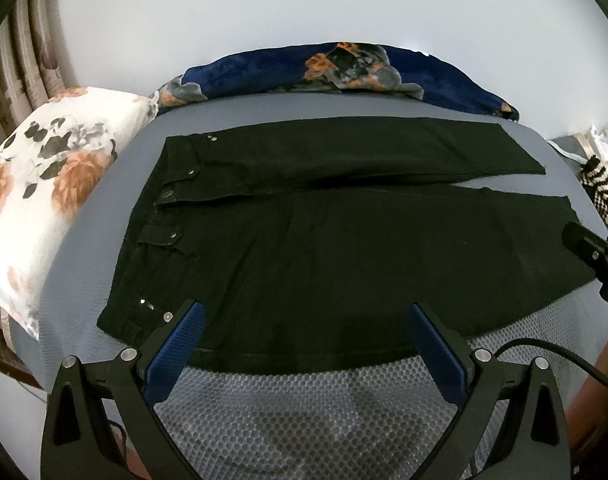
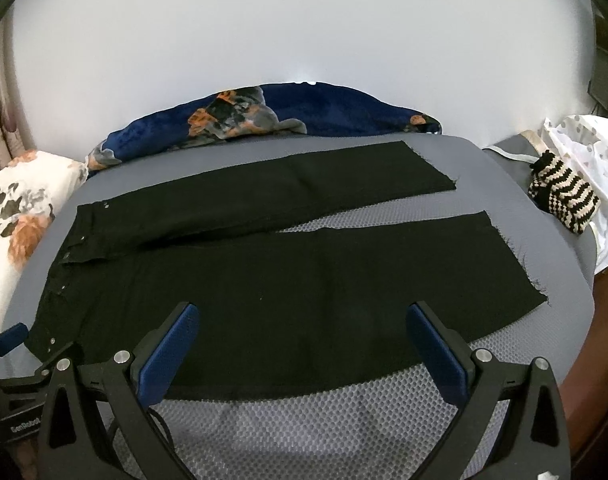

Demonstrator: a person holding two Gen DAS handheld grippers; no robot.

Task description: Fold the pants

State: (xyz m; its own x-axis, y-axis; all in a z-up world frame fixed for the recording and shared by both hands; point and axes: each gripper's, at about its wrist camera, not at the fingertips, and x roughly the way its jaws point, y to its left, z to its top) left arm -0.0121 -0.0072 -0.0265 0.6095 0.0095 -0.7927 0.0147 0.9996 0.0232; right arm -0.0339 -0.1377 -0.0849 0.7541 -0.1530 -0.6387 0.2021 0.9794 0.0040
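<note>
Black pants point(image 1: 323, 240) lie flat on a grey mesh bed surface point(image 1: 311, 408), waistband to the left, both legs running right with a narrow gap between them. My left gripper point(image 1: 304, 320) hovers open over the near leg's edge close to the waist, its blue pads point(image 1: 176, 352) apart and holding nothing. In the right wrist view the pants point(image 2: 288, 276) show frayed leg hems at the right. My right gripper point(image 2: 302, 320) is open above the near leg, nothing between its fingers. The right gripper's tip point(image 1: 591, 252) shows at the far right of the left wrist view, and the left gripper's body point(image 2: 12, 368) at the lower left of the right wrist view.
A floral white pillow point(image 1: 44, 184) lies left of the waistband. A dark blue floral blanket point(image 1: 343, 72) is bunched along the far edge against a white wall. A striped knitted item point(image 2: 563, 200) and a white dotted cloth point(image 2: 583, 140) sit at the right. A black cable point(image 1: 551, 352) trails nearby.
</note>
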